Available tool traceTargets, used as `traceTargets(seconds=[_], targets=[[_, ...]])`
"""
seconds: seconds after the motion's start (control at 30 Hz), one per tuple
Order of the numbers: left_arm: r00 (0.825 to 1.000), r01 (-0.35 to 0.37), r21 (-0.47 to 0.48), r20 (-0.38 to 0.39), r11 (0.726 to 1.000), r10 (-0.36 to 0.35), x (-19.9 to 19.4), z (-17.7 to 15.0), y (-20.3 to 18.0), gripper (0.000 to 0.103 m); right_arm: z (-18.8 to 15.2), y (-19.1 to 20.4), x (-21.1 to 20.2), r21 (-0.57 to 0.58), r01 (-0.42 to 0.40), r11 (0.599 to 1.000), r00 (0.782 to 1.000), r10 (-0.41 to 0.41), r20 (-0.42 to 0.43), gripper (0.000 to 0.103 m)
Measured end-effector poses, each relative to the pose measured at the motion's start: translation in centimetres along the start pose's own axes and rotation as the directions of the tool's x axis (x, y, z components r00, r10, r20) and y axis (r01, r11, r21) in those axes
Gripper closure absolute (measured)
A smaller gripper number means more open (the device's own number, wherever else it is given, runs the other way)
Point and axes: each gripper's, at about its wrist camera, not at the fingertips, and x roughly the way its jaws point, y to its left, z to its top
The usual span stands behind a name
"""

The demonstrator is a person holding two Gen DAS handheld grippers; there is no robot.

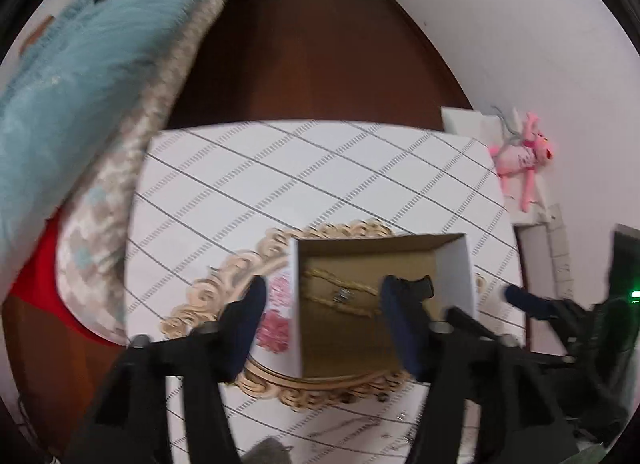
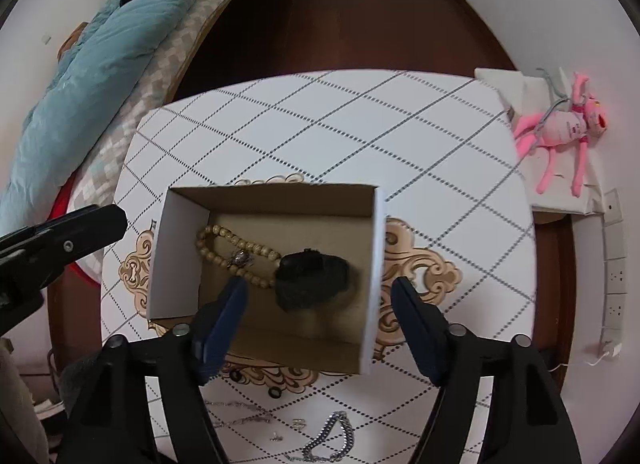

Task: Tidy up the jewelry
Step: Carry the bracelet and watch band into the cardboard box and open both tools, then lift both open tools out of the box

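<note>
An open cardboard box [image 2: 176, 248] [image 1: 460, 268] stands on an ornate gold-rimmed tray [image 2: 420, 268] [image 1: 224, 288]. Inside lie a wooden bead bracelet [image 2: 224, 240] [image 1: 340, 296] and a black watch-like item [image 2: 312, 276]. My right gripper [image 2: 320, 296] is open and empty, hovering over the box's near side. My left gripper [image 1: 322, 304] is open and empty, its right finger over the box. A silver chain bracelet [image 2: 332, 440], thin chains [image 2: 240, 412] and small rings [image 2: 276, 392] lie on the table in front of the tray. Pink jewelry [image 1: 276, 320] lies on the tray left of the box.
The table [image 2: 320, 123] has a white diamond-pattern cloth. A bed with a blue duvet [image 2: 100, 75] runs along the left. A pink plush toy [image 2: 560, 131] lies on a white stand at right. Wall sockets [image 2: 614, 276] are at far right.
</note>
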Motion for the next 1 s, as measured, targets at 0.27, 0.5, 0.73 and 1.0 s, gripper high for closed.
traceTargets(seconds=[0.27, 0.5, 0.73, 1.0], targets=[[0.997, -0.058, -0.011, 0.041, 0.998, 0.059, 0.6, -2.7, 1.3, 0.0, -2.5, -1.7, -1.2, -0.002, 0.155, 0.988, 0.987, -0.155, 0.054, 0.0], [0.995, -0.099, -0.007, 0.02, 0.995, 0.099, 2.3, -5.7, 1.1, 0.0, -4.6, -1.3, -0.2, -0.028, 0.169, 0.985, 0.984, -0.167, 0.062, 0.0], [0.993, -0.111, -0.019, 0.037, 0.994, 0.111, 1.9, -7.1, 1.1, 0.0, -5.6, -0.1, -0.3, -0.034, 0.152, 0.988, 0.987, -0.15, 0.058, 0.0], [0.989, -0.114, -0.036, 0.09, 0.993, 0.117, -1.2, -8.0, 1.4, 0.0, -6.4, 0.6, -3.0, -0.014, 0.159, 0.987, 0.982, -0.157, 0.105, 0.0]])
